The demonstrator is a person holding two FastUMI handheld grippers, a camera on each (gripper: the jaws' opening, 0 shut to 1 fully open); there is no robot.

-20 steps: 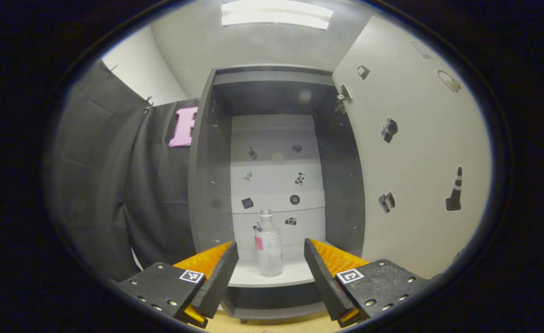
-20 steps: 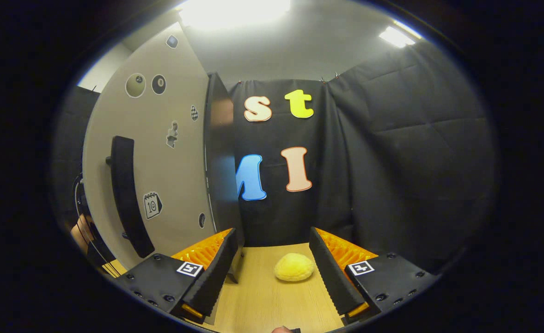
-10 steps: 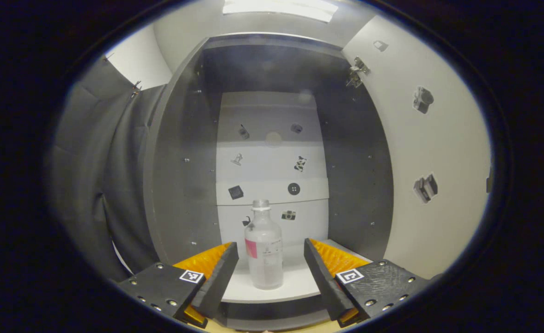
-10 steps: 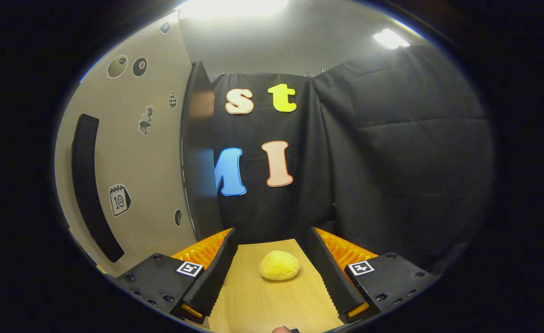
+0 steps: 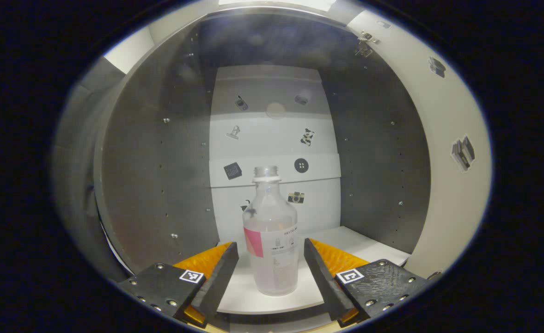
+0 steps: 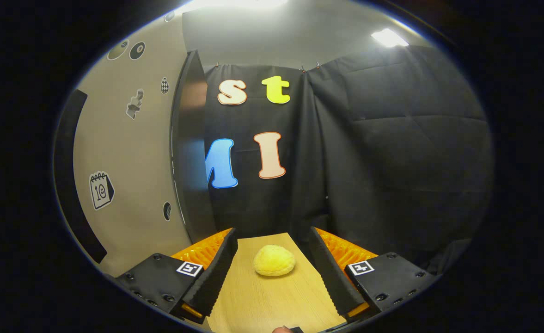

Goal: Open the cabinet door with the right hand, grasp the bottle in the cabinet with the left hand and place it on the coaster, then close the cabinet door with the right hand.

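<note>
Left gripper view: left gripper (image 5: 271,268) reached into open cabinet (image 5: 161,162), fingers (image 5: 221,273) spread wide, nothing gripped. Clear bottle (image 5: 270,236) stood upright on white cabinet shelf (image 5: 359,247), between the two fingers, capless; contact not discernible. Cabinet door (image 5: 452,115) swung open at right, stickers on it.

Right gripper view: right gripper (image 6: 274,268) over wooden worktop (image 6: 272,300), fingers apart, empty. Yellow rounded lump (image 6: 274,260) lay on worktop between them, farther off. Cabinet door (image 6: 128,157) at left, dark handle (image 6: 70,175) along it.

bottle (image 5: 270,240): clear, capless, upright | cabinet (image 5: 161,152) shelf | door (image 6: 128,152) open
</note>
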